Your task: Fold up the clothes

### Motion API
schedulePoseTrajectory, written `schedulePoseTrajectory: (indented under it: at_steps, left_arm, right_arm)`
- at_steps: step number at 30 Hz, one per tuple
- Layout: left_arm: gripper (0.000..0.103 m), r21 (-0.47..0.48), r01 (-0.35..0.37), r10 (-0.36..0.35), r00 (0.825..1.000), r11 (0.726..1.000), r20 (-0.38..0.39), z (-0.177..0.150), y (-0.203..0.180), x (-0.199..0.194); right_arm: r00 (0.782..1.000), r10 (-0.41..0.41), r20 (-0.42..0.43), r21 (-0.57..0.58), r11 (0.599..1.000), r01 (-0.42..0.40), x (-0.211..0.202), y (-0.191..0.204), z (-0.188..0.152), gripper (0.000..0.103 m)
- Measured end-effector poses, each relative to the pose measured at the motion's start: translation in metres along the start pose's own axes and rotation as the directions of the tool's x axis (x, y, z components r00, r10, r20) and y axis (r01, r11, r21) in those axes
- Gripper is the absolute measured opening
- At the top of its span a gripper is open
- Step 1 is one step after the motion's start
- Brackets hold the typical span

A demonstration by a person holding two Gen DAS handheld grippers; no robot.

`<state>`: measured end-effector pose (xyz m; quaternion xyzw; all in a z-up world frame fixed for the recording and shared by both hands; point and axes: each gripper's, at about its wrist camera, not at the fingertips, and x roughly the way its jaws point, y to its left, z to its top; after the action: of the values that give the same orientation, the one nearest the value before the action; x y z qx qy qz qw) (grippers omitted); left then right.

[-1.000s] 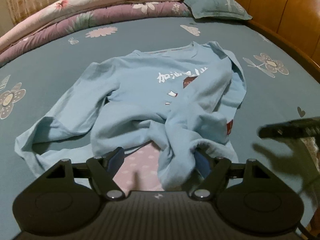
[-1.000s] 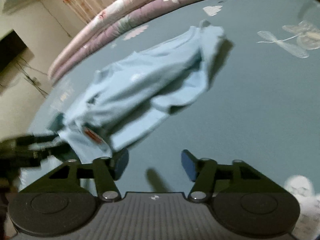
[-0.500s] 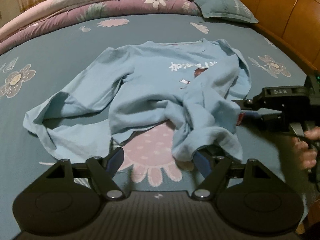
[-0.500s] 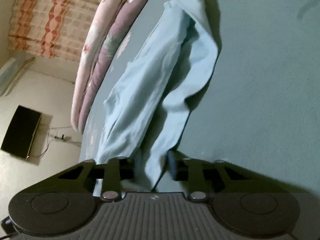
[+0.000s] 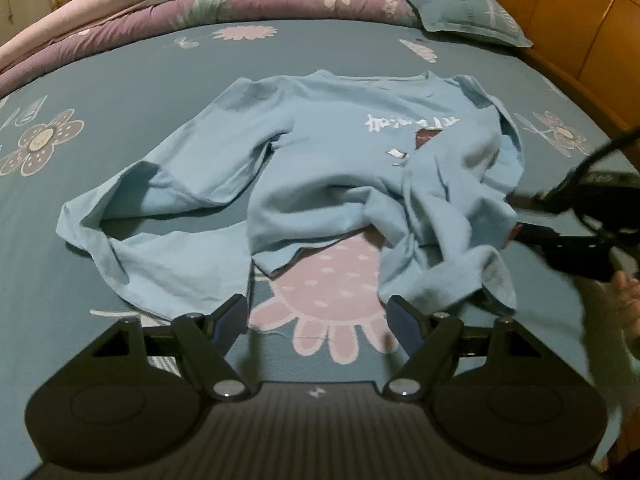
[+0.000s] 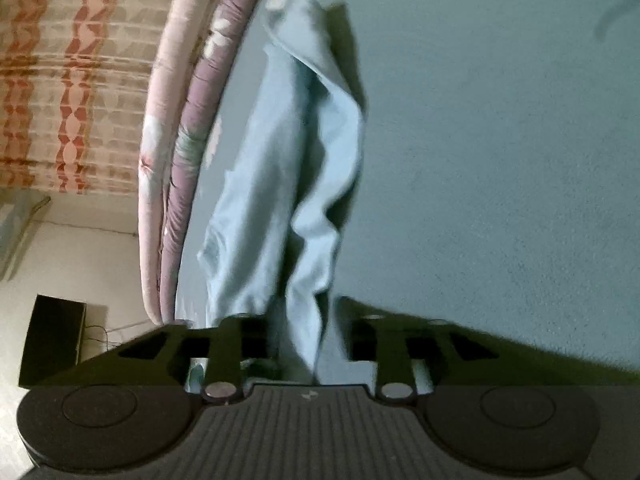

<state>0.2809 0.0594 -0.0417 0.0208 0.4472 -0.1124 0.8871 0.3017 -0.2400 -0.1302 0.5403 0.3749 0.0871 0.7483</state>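
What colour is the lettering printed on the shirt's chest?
White, on the light blue shirt; the lettering shows best in the left wrist view.

Both grippers are matte black, the left gripper (image 5: 318, 322) with dark blue pads (image 5: 402, 322), silver pivot screws behind the jaws, and a ribbed body bearing a small white mark.

The left gripper (image 5: 318, 318) points steeply downward, fingers (image 5: 230, 318) spread wide with nothing between them. The right gripper (image 6: 310, 344), rolled sideways, is opening its fingers, cloth hanging between them.
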Motion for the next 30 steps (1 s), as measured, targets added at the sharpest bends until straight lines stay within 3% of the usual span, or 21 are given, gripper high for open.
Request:
schedulePoseTrajectory:
  at_steps: [1,2,4,9,13,16,18,21,23,30]
  left_arm:
    - [0.077,-0.002,0.003,-0.003,1.0,1.0,0.002,0.0,0.0,0.001]
    - [0.077,-0.004,0.006,-0.006,1.0,1.0,0.005,0.001,0.0,0.001]
    - [0.077,-0.002,0.012,-0.012,1.0,1.0,0.004,0.0,0.0,0.003]
    - [0.077,-0.004,0.017,-0.017,1.0,1.0,-0.004,-0.003,-0.001,0.005]
    - [0.077,-0.016,0.01,-0.01,1.0,1.0,-0.01,-0.007,0.003,0.004]
    - [0.077,-0.028,0.005,-0.006,1.0,1.0,-0.008,-0.009,0.008,0.002]
    - [0.077,-0.037,-0.004,0.003,1.0,0.999,-0.015,-0.01,0.011,0.003]
    - [0.077,-0.037,-0.018,0.017,1.0,0.999,-0.021,-0.009,0.013,0.005]
    - [0.077,-0.033,-0.011,0.01,1.0,0.999,-0.019,-0.009,0.012,0.004]
    - [0.077,-0.019,0.001,-0.002,0.999,1.0,-0.038,-0.014,0.009,0.007]
  right_arm:
    - [1.0,-0.013,0.027,-0.033,0.999,0.014,-0.004,0.006,0.003,0.067]
    - [0.998,-0.026,0.052,-0.063,0.998,0.03,-0.007,0.012,0.007,0.071]
    - [0.994,-0.057,0.09,-0.098,0.993,0.066,-0.008,0.017,0.014,0.071]
    - [0.99,-0.03,0.141,-0.144,0.988,0.05,-0.001,0.006,0.033,0.07]
    - [0.992,0.013,0.125,-0.211,0.977,0.014,0.008,0.008,0.039,0.071]
    - [0.996,0.08,0.047,-0.213,0.975,-0.068,0.008,0.006,0.031,0.071]
    - [0.997,0.064,0.047,-0.283,0.958,-0.048,0.012,0.01,0.025,0.066]
    - [0.995,0.078,0.066,-0.263,0.963,-0.058,0.021,0.007,0.04,0.053]
    - [0.997,0.057,0.06,-0.273,0.961,-0.039,0.025,0.0,0.049,0.022]
    - [0.995,0.068,0.07,-0.272,0.961,-0.047,0.016,-0.01,0.04,0.019]
